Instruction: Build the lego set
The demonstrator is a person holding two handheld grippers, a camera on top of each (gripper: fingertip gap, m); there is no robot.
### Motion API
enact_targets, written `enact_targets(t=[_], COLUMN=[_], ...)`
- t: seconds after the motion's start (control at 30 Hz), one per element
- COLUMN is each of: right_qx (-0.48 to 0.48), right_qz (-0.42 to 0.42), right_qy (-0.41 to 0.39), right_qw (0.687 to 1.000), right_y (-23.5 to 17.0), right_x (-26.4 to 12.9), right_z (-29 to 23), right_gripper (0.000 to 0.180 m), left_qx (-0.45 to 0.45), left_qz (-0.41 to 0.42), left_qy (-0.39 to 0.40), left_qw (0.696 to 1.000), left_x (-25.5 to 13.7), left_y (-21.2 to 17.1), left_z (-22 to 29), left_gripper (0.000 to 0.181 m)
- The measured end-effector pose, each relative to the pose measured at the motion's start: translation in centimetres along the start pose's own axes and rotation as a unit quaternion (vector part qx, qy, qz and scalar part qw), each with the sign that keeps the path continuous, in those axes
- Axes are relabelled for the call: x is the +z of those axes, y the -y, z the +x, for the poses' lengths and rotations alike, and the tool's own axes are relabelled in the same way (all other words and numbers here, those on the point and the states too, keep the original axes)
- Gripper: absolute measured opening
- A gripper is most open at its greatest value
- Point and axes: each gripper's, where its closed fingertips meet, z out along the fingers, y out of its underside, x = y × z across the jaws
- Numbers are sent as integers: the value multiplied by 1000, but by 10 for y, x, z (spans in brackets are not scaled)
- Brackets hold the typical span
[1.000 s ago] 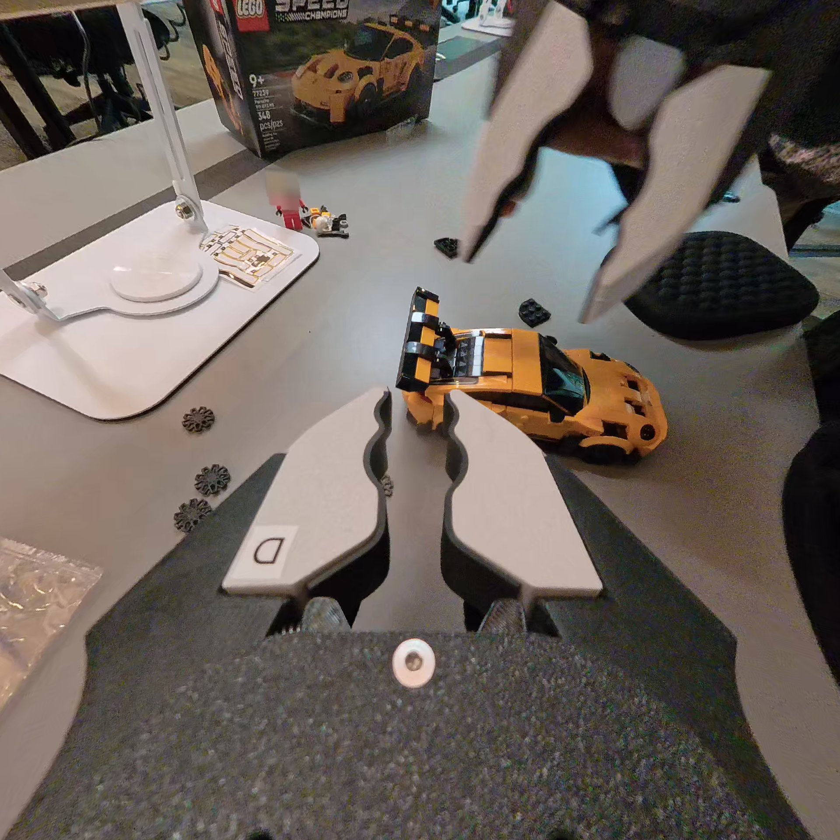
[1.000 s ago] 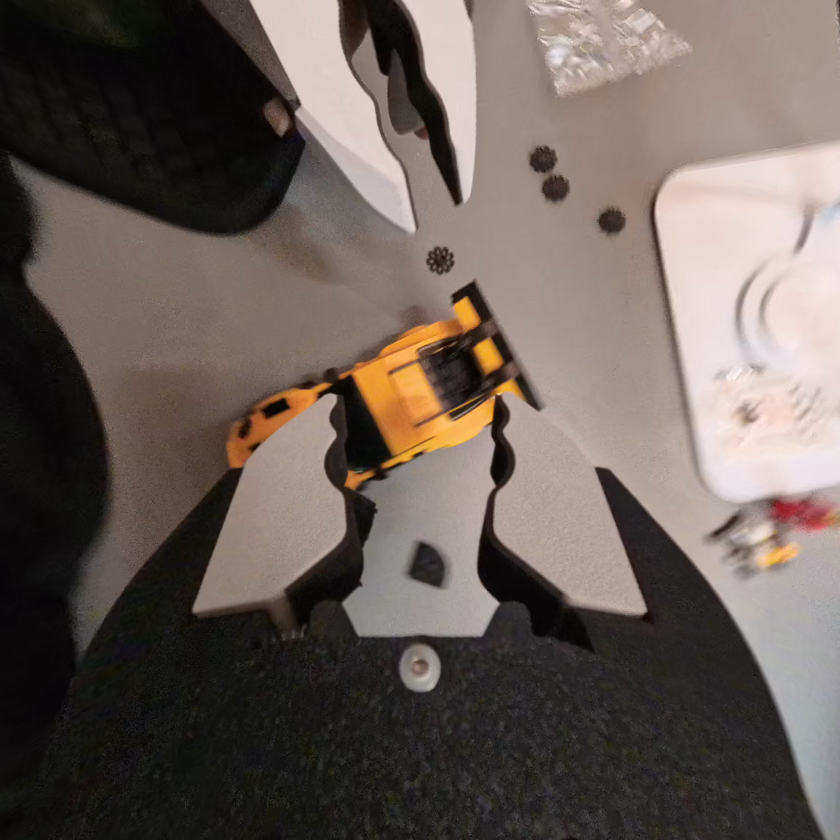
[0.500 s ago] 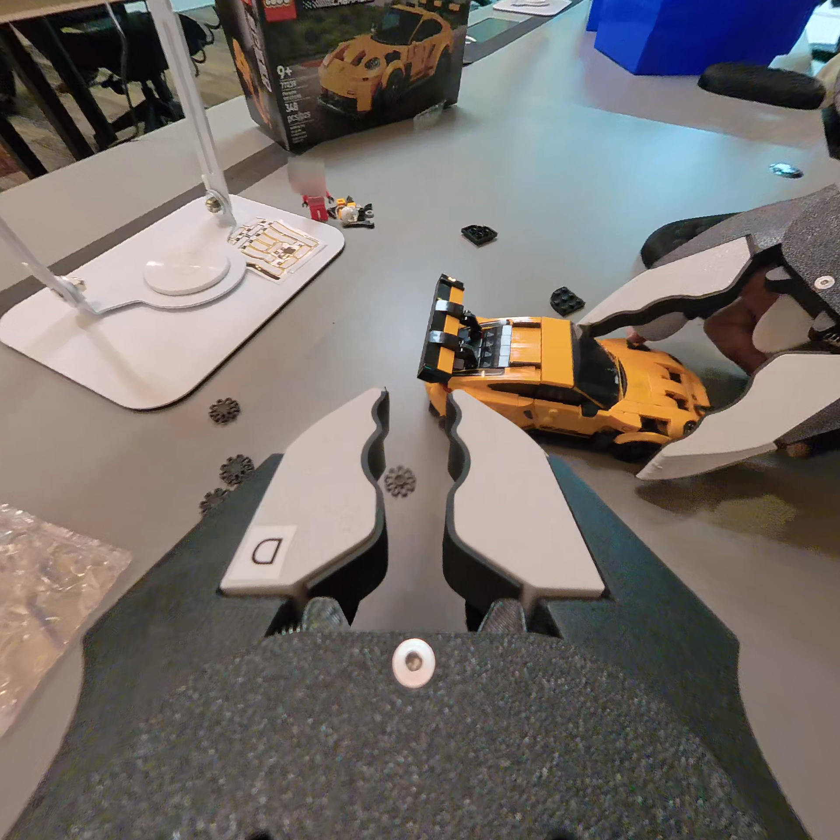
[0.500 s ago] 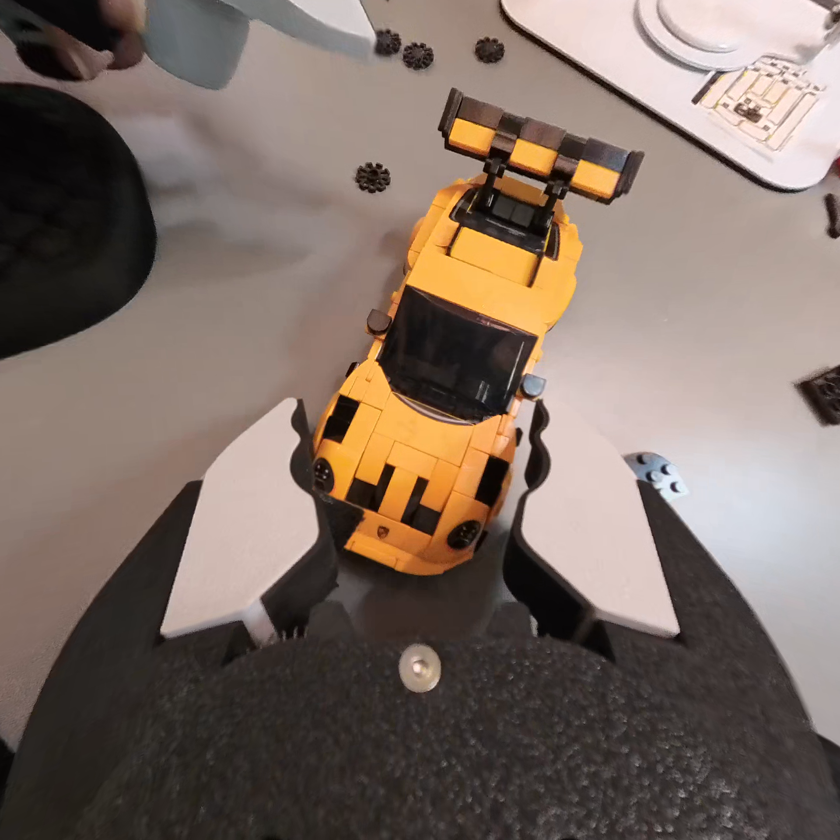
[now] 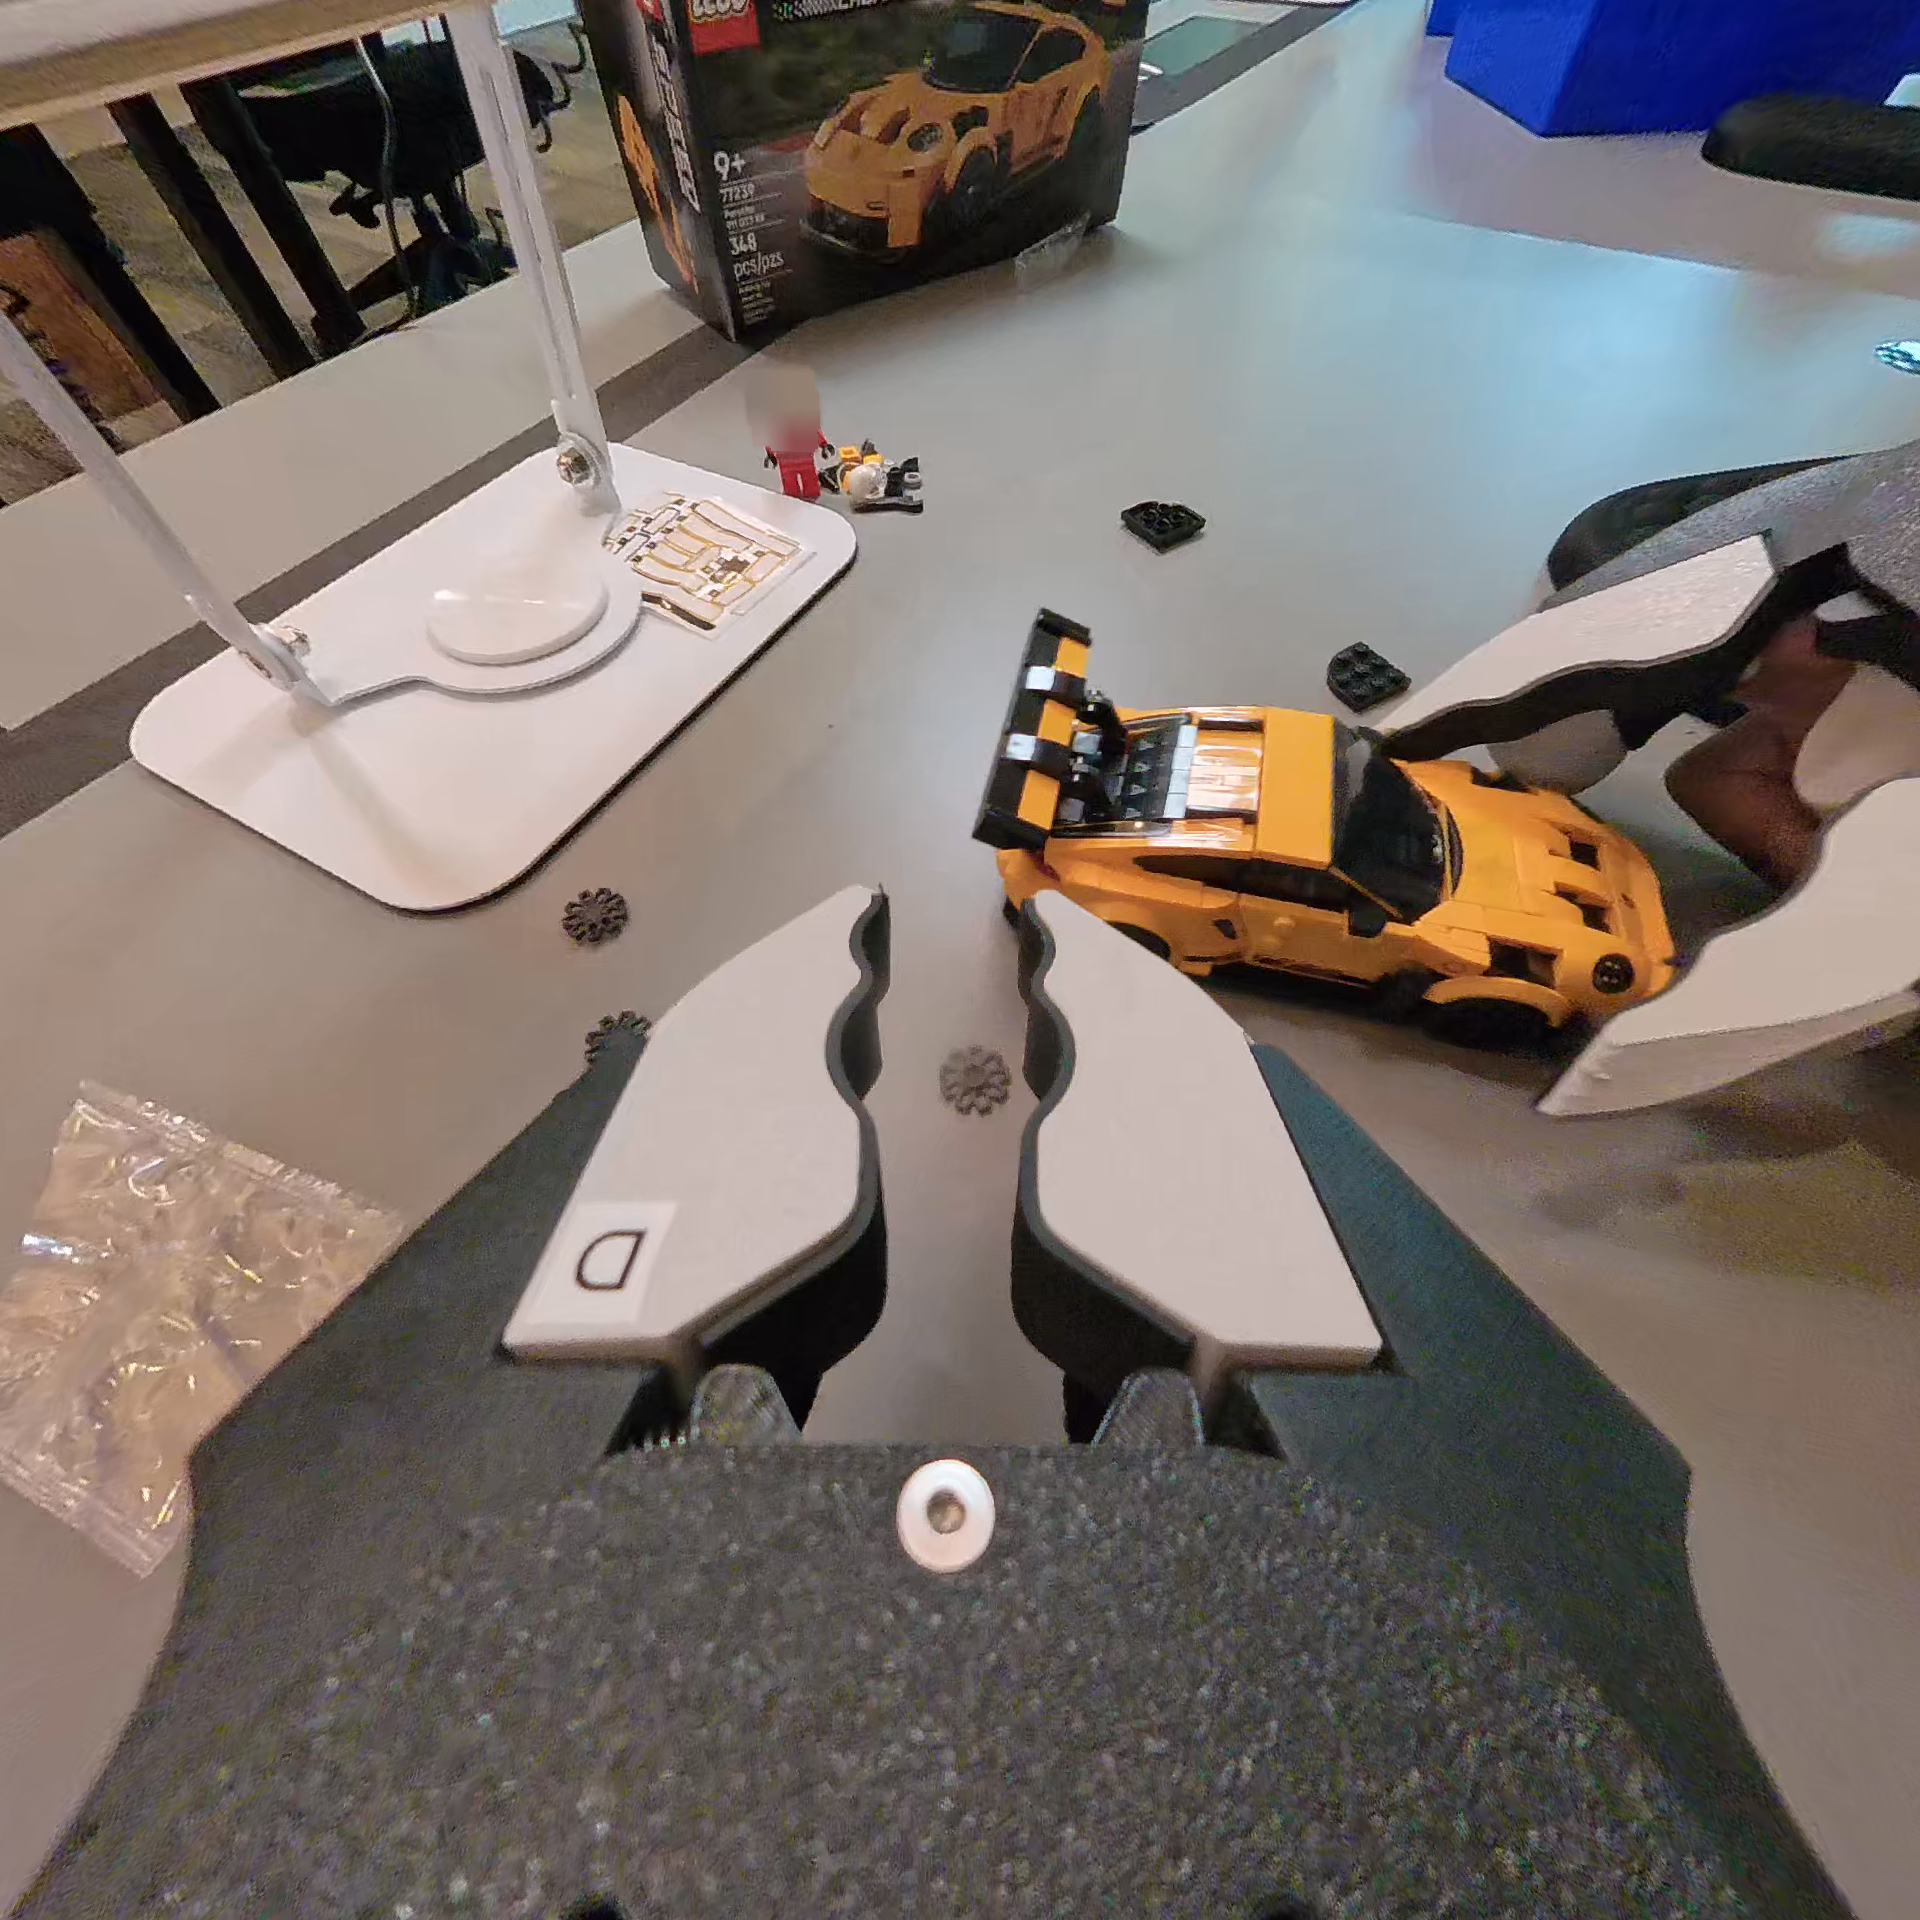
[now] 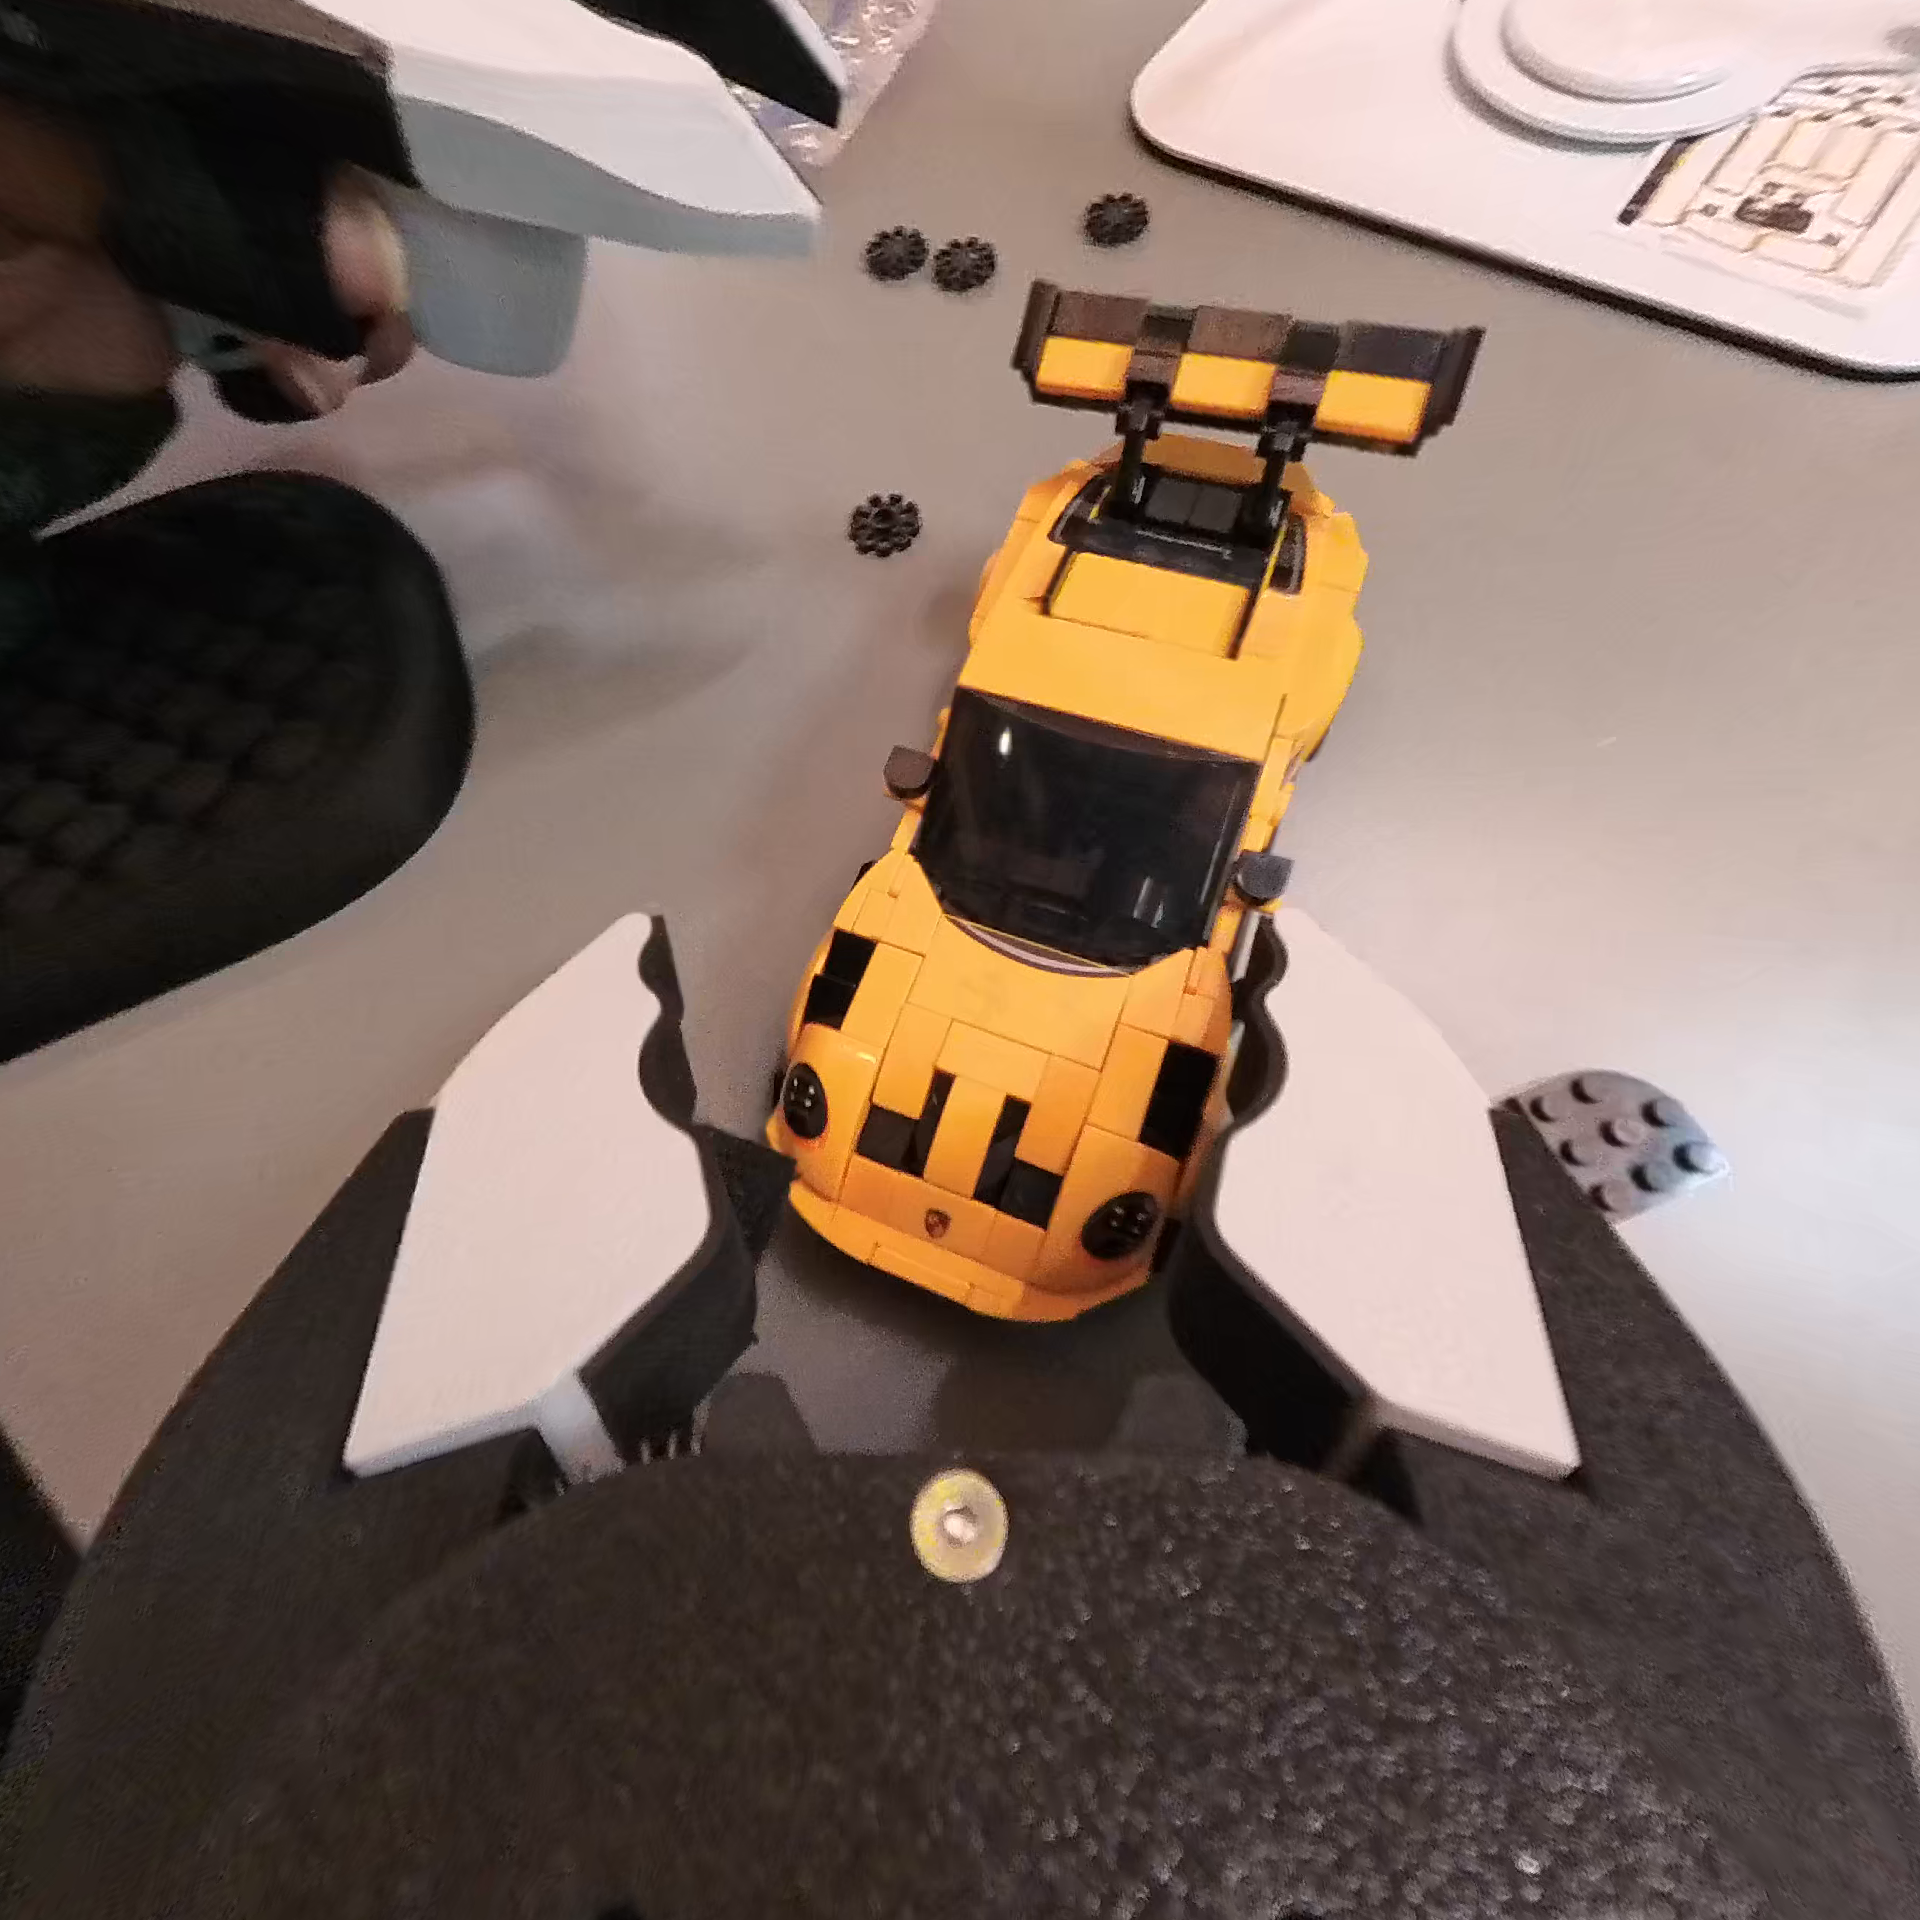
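Observation:
A yellow and black Lego sports car (image 5: 1299, 862) with a rear wing stands on the grey table (image 5: 1351, 364). It also shows in the right wrist view (image 6: 1049, 1049), nose toward the camera. My right gripper (image 6: 956, 925) is open, with its fingers on either side of the car's hood. The right finger is at the car's side and the left one stands a little off it. It also shows in the left wrist view (image 5: 1465, 920). My left gripper (image 5: 954, 904) is open a little and empty, just behind the car's rear. A black rim piece (image 5: 975, 1081) lies on the table between its fingers.
More black rim pieces (image 5: 595, 916) lie by a white stand base (image 5: 416, 748) that carries a sticker sheet (image 5: 707, 551). The set's box (image 5: 883, 135), a minifigure (image 5: 795, 462), two black plates (image 5: 1164, 520), a plastic bag (image 5: 135, 1299) and a black cushion (image 6: 156, 727) lie around. Some 12 cm of space lies between my two pairs of fingers.
My right gripper came down from above the car and swung round to its front, so its fingers now straddle the hood. My left gripper drew back slightly, still open the same amount.

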Motion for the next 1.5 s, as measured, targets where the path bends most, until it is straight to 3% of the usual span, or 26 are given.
enact_targets(t=[0.13,0.27,0.43,0.6,1.23,1.37,1.5], right_qx=[-46,-99,-132,-154,-135,-145,-242], right_qz=[9,-57,-87,-91,-55,-44,-10], right_qy=[31,79,75,70,97,120,108], right_qw=[998,990,985,981,985,981,964], right_y=[-1,-30,-51,-52,-38,-30,-1], right_x=[-33,-56,-49,-37,-30,-34,-68], right_z=[10,14,14,7,-23,-23,15], right_gripper=[92,79,81,75,71,70,66], left_qx=[4,15,58,101,172,117,90], left_qz=[-3,-42,-110,-142,-184,-173,-140], left_qy=[-5,-77,-164,-173,-305,-297,-215], left_qw=[1000,996,978,969,919,932,962], left_x=[1,7,15,27,48,46,29], left_y=[-3,-13,-33,-42,-38,-32,-21], left_z=[2,35,89,106,67,54,55], left_gripper=[23,18,25,35,34,35,40])
